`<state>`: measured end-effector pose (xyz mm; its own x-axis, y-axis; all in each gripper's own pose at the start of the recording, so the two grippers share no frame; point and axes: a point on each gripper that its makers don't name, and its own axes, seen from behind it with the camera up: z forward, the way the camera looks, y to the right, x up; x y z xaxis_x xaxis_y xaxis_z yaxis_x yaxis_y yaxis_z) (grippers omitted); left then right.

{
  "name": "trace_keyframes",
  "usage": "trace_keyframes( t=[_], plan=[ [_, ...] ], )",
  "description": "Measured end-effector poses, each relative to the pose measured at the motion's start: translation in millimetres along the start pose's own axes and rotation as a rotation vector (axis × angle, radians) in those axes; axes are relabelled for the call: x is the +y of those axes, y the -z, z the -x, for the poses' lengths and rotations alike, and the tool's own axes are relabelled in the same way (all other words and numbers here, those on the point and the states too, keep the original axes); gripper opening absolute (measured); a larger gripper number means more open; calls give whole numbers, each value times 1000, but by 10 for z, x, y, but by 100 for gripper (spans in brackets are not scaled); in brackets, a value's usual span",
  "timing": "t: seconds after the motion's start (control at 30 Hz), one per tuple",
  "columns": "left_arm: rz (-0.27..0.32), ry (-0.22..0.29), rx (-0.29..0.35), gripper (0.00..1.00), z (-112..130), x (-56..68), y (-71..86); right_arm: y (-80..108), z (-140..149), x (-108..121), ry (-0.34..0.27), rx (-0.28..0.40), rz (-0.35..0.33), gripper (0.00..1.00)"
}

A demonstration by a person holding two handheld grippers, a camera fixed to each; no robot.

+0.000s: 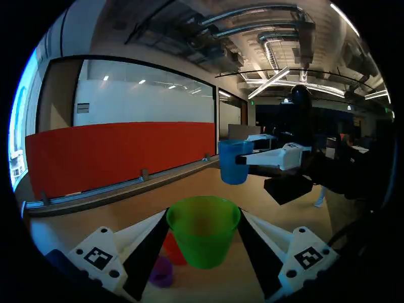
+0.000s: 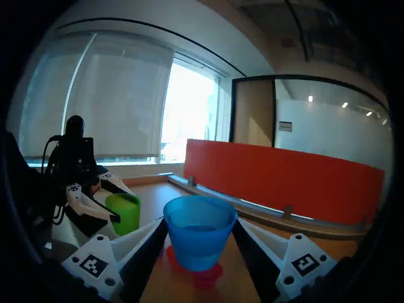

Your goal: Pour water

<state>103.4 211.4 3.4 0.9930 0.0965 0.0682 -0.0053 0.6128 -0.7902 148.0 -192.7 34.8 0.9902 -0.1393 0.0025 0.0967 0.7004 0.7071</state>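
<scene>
Left tongs (image 1: pixel 203 215) were clamped on the translucent green plastic cup (image 1: pixel 203 230), one finger pressing each side just under the rim, and the cup sat upright between them. Right tongs (image 2: pixel 200 227) were gripping the translucent blue plastic cup (image 2: pixel 200 232) the same way. Through its wall I could make out a level line that I took for water, partway up.

In the left gripper view the blue cup (image 1: pixel 234 161) hung upright beyond and above the green one, apart from it and to its right. Both looked to be raised off the pale wooden surface (image 1: pixel 146 204). Below the green cup sat a small red cup (image 1: pixel 174 250) and a purple one (image 1: pixel 161 272).

My read on handling: these were thin, light cups with smooth tapered walls, so a hard squeeze would flex them and a slack one would let them slide down. The high grip near the stiffer rim seemed right. The filled blue cup would be heavier and would slosh, so I judged that a slow tilt over the green mouth was called for.
</scene>
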Motion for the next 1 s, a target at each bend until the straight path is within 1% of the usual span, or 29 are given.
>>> trace_keyframes(
  t=[0.37, 0.7, 1.0],
  plan=[
    [34, -3, 0, 90, 79, 89, 15, -100, -188, -62, 78, 7, -25, 90],
    [63, 4, -11, 90, 139, 160, 4, -152, -326, -72, 180, 13, -31, 90],
    [83, 10, -13, 90, 174, 214, -21, -192, -431, -94, 238, 23, -43, 90]
  ],
)
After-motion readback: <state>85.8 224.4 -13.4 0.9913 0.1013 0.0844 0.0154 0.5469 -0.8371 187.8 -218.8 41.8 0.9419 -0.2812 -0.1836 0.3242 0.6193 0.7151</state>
